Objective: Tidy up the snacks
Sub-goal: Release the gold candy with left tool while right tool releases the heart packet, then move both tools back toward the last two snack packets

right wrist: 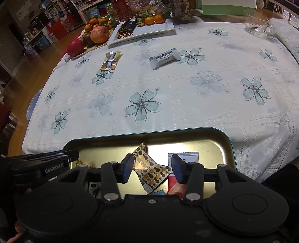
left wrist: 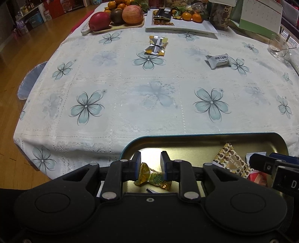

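Observation:
A teal metal tin (left wrist: 205, 144) with a gold inside sits at the near table edge; it also shows in the right wrist view (right wrist: 214, 138). My left gripper (left wrist: 151, 159) is open over the tin, with a gold-wrapped candy (left wrist: 152, 178) lying between its fingers. My right gripper (right wrist: 152, 165) is open over the tin, above a brown heart-print packet (right wrist: 149, 168), also in the left wrist view (left wrist: 232, 162). A gold-and-silver snack (left wrist: 157, 44) and a white snack packet (left wrist: 218, 60) lie on the tablecloth farther off.
A white packet (right wrist: 186, 156) and a red one (right wrist: 175, 184) lie in the tin. At the far side stand a fruit board with apples (left wrist: 115, 15), a white tray (left wrist: 179, 26) with snacks and oranges, a calendar (left wrist: 261, 16) and a glass bowl (left wrist: 278, 46).

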`<state>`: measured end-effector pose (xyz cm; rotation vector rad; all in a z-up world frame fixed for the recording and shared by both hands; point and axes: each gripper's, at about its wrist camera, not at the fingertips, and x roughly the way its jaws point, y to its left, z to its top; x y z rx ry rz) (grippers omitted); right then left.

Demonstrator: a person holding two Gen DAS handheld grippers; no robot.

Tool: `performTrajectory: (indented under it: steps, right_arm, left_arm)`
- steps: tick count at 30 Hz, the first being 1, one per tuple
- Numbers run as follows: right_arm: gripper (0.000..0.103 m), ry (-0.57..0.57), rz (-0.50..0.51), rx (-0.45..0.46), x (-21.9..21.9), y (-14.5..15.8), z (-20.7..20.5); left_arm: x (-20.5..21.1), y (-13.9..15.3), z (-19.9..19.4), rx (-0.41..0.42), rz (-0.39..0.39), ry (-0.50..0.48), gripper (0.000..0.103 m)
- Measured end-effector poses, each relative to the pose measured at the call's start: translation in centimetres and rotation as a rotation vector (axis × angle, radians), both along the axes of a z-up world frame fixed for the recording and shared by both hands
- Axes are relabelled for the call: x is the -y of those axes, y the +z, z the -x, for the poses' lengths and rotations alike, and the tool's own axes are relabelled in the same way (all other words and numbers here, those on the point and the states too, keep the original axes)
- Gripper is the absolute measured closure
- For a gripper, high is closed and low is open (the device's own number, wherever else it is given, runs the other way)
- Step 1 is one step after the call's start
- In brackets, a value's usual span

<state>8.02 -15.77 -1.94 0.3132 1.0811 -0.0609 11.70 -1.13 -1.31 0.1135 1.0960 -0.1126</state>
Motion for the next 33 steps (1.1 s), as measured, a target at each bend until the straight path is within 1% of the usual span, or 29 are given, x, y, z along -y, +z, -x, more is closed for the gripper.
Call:
performTrajectory:
  steps: [6, 7, 8, 10, 12, 16, 19, 21, 23, 25, 27, 29, 31, 33]
  right_arm:
    - [0.053, -0.019, 0.027, -0.006, 0.2, 0.0, 0.0]
    - [0.052, -0.024, 0.029, -0.008, 0.3, -0.1, -0.1]
    - [0.052, -0.028, 0.029, -0.011, 0.4, -0.1, -0.1]
    - [0.052, -0.038, 0.023, -0.022, 0.6, -0.3, -0.2]
    - [0.052, -0.054, 0.014, -0.037, 0.9, -0.5, -0.3]
    - [0.052, -0.096, 0.005, -0.080, 1.5, -1.1, -0.6]
    - [0.052, -0.122, -0.008, -0.105, 1.9, -1.2, -0.9]
    - [0.052, -0.133, -0.003, -0.118, 2.1, -1.3, -1.2]
    - [0.052, -0.148, -0.008, -0.127, 2.4, -1.2, -1.5]
    - [0.052, -0.157, -0.036, -0.143, 2.9, -1.1, -2.0]
    - [0.052, -0.161, -0.054, -0.165, 3.2, -1.0, -2.6]
    - [0.052, -0.168, -0.062, -0.166, 3.5, -0.7, -3.2]
    - [0.052, -0.170, -0.070, -0.165, 3.9, -0.2, -4.0]
    - [0.052, -0.170, -0.074, -0.162, 4.3, 0.3, -5.0]
  left_arm:
    - [0.3, 0.9, 0.7, 0.091, -0.047, -0.002, 0.068]
    - [0.3, 1.1, 0.8, 0.102, -0.050, 0.002, 0.066]
    - [0.3, 1.2, 0.9, 0.111, -0.056, 0.006, 0.061]
    - [0.3, 1.3, 0.9, 0.125, -0.068, 0.021, 0.056]
    - [0.3, 1.4, 0.9, 0.133, -0.078, 0.032, 0.056]
    - [-0.1, 1.4, 0.5, 0.112, -0.057, 0.055, 0.056]
    - [-0.4, 1.0, -0.3, 0.056, -0.046, 0.081, 0.056]
    - [-0.8, 0.8, -0.8, 0.013, -0.022, 0.090, 0.056]
    - [-1.1, 1.0, -1.3, -0.010, 0.010, 0.095, 0.056]
    - [-1.2, 1.6, -1.7, -0.012, 0.033, 0.098, 0.056]
    - [-1.0, 2.5, -2.3, 0.006, 0.039, 0.088, 0.056]
    - [-0.8, 3.4, -3.0, 0.022, 0.036, 0.076, 0.056]
    - [-0.7, 4.1, -4.0, 0.031, 0.053, 0.064, 0.056]
    - [-0.4, 4.7, -5.7, 0.034, 0.055, 0.060, 0.056]
